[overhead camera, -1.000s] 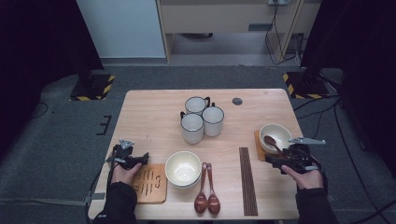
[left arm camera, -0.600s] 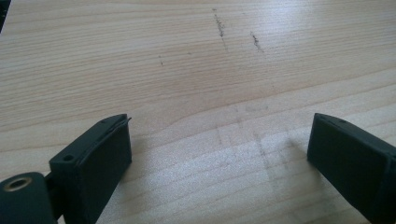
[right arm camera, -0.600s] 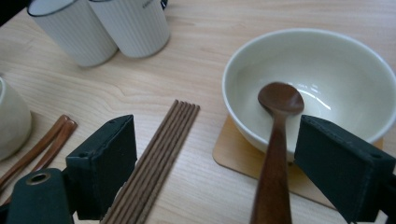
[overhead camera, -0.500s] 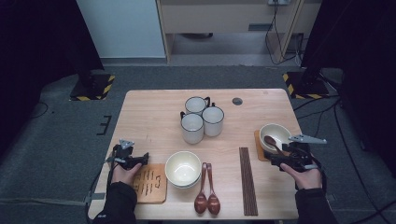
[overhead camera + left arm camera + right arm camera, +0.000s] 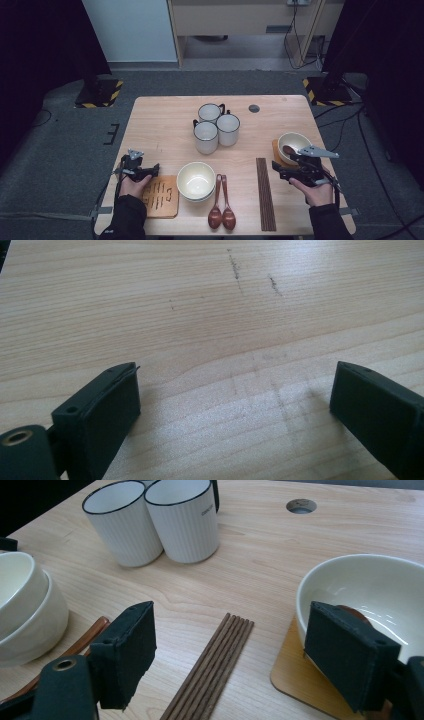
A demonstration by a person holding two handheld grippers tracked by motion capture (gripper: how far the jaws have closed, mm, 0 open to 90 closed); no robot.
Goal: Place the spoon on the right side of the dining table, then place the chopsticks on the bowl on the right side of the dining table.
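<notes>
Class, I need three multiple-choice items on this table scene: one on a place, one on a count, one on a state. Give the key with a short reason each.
1. Where does the spoon by the right tool lie?
A. in the bowl on the mat
B. inside a mug
C. on the floor

2. How many mugs stand on the table?
A. one
B. three
C. five

3. How do the left tool's jaws stand?
A. shut on chopsticks
B. open over bare wood
C. shut on a spoon

Key: A, the spoon rests in the bowl; B, three rims show; B, nothing lies between them.
</notes>
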